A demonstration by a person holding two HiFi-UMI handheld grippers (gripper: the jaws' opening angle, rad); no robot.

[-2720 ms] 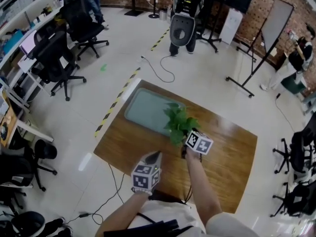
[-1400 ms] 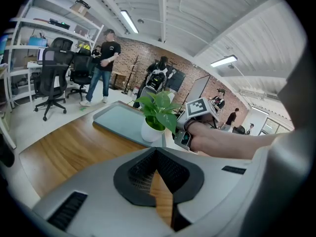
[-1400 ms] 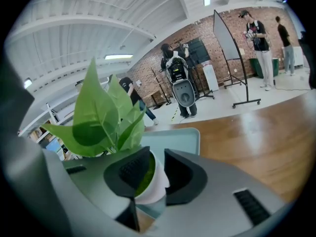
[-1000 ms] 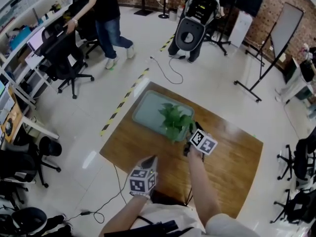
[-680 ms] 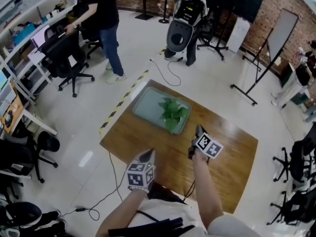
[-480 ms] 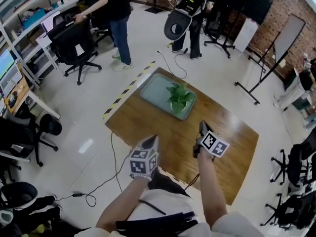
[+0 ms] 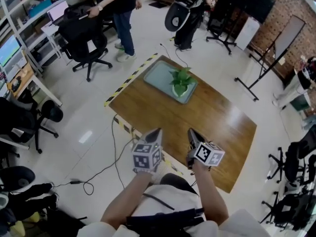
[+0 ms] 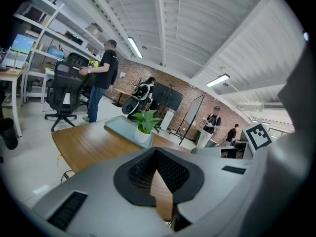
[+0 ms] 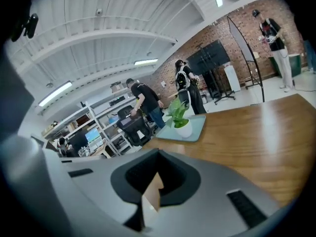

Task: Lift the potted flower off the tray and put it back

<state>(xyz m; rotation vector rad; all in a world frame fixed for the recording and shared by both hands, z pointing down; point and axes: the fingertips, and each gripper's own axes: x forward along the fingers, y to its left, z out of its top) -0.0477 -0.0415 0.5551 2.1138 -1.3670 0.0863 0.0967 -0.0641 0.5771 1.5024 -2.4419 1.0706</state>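
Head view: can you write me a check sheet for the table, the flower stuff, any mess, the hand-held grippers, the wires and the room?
Surface: wooden table, carrying only the tray.
Job's things: potted flower stands upright on the tray at the table's far end.
Clutter: nothing seen on the table.
Grippers: left hand-held gripper and right hand-held gripper hover at the near edge, jaws together, holding nothing, well apart from the flower.
Cables: a black cable lies on the floor left of the table.
Surroundings: striped floor tape, office chair, a standing person, whiteboard.
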